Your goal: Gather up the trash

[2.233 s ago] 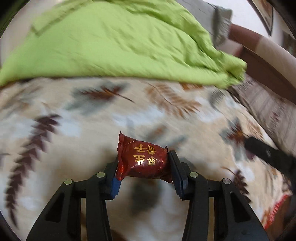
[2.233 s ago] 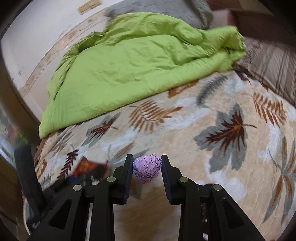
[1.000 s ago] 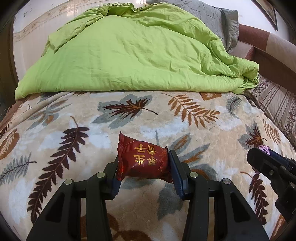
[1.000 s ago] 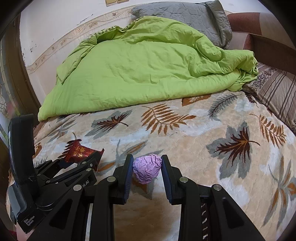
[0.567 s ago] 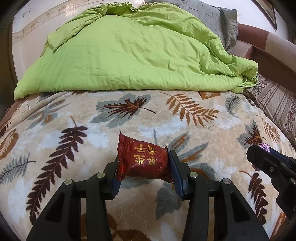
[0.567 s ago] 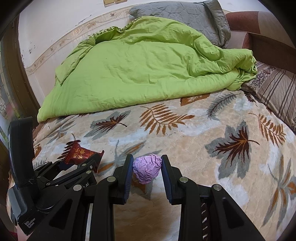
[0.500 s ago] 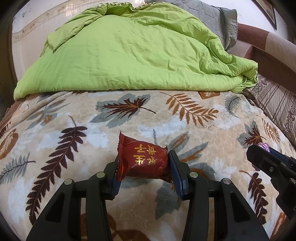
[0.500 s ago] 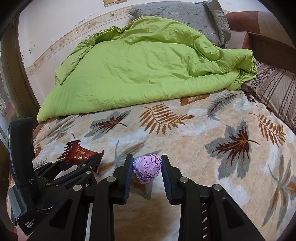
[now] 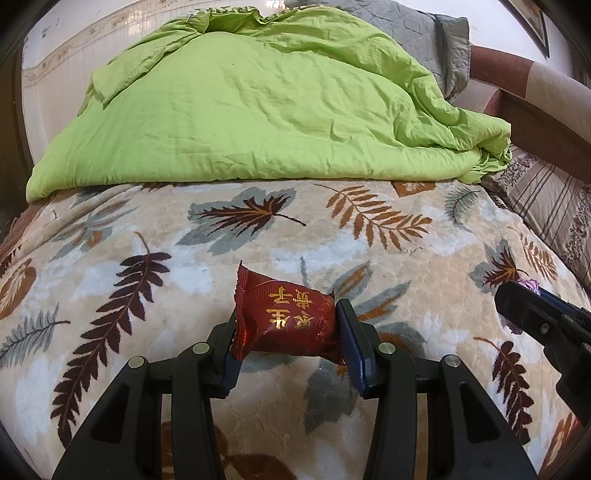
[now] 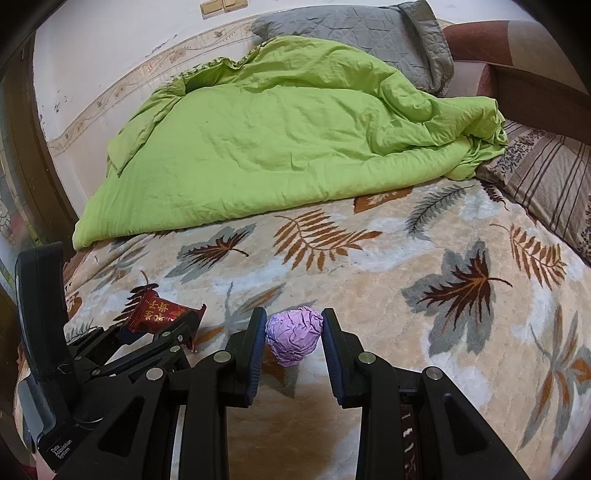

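While above a leaf-print blanket, left hand-held gripper pinching red wrapper, right hand-held gripper clamping purple paper ball

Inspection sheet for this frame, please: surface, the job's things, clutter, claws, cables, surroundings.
Surface: leaf-patterned blanket covering a bed.
Job's things: red snack wrapper with gold lettering; crumpled purple paper ball. Both held above the blanket.
Clutter: no loose trash seen on the blanket.
Claws: left claw shut on the red snack wrapper; right claw shut on the crumpled purple paper ball.
Cables: nothing seen.
Surroundings: green duvet bunched at the far end, grey pillow behind it, striped pillow at right, white wall. No bin in view.
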Tool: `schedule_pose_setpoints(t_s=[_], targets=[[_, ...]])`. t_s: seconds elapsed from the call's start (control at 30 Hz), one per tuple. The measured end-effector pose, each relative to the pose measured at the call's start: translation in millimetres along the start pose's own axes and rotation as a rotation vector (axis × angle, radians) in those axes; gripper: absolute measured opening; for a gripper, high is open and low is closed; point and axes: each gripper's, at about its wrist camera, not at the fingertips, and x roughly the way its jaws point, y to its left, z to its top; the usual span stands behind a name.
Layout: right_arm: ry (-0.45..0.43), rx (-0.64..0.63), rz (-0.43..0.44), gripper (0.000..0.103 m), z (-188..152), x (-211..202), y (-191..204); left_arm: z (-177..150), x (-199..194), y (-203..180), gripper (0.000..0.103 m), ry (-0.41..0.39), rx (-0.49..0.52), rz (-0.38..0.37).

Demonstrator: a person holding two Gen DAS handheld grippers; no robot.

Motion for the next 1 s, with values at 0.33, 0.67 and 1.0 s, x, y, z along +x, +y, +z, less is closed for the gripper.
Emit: schedule_pose_setpoints(t_s=[0.33, 0.67, 1.0], targets=[[-0.028, 0.015, -0.007, 0.032, -9.2, -27.7, -5.8, -13.6, -23.4, 0.6, 0.045, -0.012, 0.014, -0.006], [0.001, 0.018, 0.013, 0.032, -35.6, -56.8, -11.8, -35.7, -75.3, 2.8, 0.045, -0.008, -0.001, -0.030], [0.022, 0.002, 0.011, 0.032, -51.9, -70.2, -12.1, -69.9, -111.0, 3.6, 0.045, 0.038, 0.016, -0.037]])
